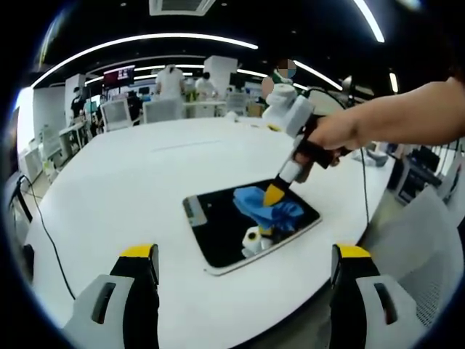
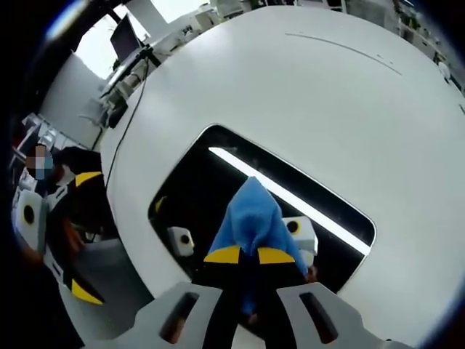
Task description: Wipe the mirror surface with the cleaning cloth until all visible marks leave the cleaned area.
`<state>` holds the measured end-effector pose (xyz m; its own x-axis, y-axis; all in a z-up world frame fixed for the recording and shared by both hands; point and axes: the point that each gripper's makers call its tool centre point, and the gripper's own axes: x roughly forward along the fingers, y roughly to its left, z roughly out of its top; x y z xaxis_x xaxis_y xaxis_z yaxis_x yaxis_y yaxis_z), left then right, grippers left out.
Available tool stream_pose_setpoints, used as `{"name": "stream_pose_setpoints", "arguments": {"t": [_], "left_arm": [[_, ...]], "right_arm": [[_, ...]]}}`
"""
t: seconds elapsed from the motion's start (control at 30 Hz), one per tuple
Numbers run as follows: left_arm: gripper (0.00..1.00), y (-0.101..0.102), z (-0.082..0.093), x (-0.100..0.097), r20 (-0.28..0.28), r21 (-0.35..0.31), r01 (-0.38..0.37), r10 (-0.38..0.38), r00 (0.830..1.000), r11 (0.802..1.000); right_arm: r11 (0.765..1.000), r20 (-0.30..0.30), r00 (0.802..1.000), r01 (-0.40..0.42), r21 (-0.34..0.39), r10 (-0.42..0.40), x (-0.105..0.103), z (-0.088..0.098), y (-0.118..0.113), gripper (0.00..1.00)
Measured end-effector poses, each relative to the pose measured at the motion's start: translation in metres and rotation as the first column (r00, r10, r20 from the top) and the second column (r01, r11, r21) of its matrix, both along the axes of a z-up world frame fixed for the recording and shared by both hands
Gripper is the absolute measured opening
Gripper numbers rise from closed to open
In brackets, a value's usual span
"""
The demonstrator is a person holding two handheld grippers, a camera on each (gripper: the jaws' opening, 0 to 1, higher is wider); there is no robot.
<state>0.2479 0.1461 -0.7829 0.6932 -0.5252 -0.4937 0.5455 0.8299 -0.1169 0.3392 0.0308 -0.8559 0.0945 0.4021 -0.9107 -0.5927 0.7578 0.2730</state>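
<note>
A dark rectangular mirror (image 1: 225, 233) with a pale rim lies flat on the white table (image 1: 131, 182). A blue cleaning cloth (image 1: 272, 207) rests bunched on its far right part. My right gripper (image 1: 275, 195), held by a hand, comes down from the upper right and is shut on the cloth. In the right gripper view the blue cloth (image 2: 252, 214) sticks out from my shut right gripper (image 2: 251, 256) and presses on the mirror (image 2: 196, 189), which reflects a ceiling light strip. My left gripper (image 1: 247, 254) hangs open in front of the mirror's near edge, with nothing between its fingers.
The round table's near edge (image 1: 290, 313) runs just past the mirror. A cable (image 1: 47, 233) trails off the left side. Desks, chairs and people stand far behind (image 1: 174, 94). A person with the left gripper (image 2: 51, 218) shows at the left of the right gripper view.
</note>
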Motion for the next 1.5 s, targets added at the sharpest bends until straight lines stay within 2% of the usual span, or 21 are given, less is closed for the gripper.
{"name": "stream_pose_setpoints", "arguments": {"t": [0.73, 1.5], "left_arm": [[0.99, 0.000, 0.000, -0.001, -0.001, -0.004, 0.001, -0.001, 1.000, 1.000], [0.99, 0.000, -0.001, 0.000, -0.005, -0.002, 0.000, 0.000, 1.000, 1.000]], "right_arm": [[1.000, -0.001, 1.000, 0.004, -0.006, -0.004, -0.004, 0.001, -0.025, 0.01], [1.000, 0.005, 1.000, 0.006, -0.005, -0.006, -0.003, 0.000, -0.033, 0.01]]}}
